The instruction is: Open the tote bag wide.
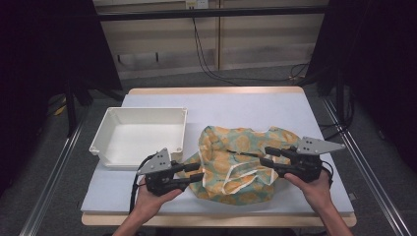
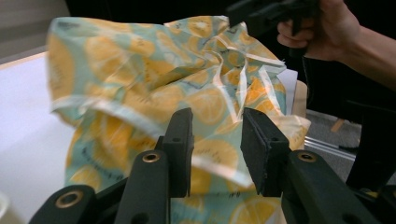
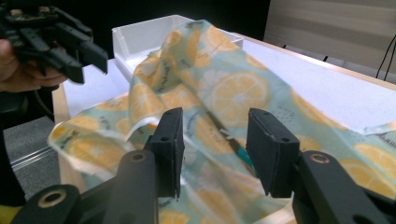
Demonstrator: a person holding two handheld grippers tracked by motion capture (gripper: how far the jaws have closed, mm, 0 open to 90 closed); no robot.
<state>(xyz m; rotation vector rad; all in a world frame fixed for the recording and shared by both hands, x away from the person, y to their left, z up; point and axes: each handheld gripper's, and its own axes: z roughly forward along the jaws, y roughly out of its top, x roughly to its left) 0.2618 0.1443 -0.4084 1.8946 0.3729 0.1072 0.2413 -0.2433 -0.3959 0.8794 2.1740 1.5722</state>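
A crumpled fabric bag (image 1: 236,152) printed with orange slices on pale green, with white strap trim, lies on the front half of the table. My left gripper (image 1: 196,172) points right at the bag's left edge; in the left gripper view (image 2: 215,121) its jaws stand apart with a white hem of the bag (image 2: 140,79) crossing the gap, not pinched. My right gripper (image 1: 268,156) points left over the bag's right part. In the right gripper view (image 3: 215,121) its jaws stand apart too, just above the rumpled bag (image 3: 233,88), with nothing pressed.
A white rectangular tray (image 1: 110,128) stands on the left half of the pale blue table top (image 1: 236,105), just behind the left gripper. Metal rails run along both sides of the table. Cables lie on the floor behind it.
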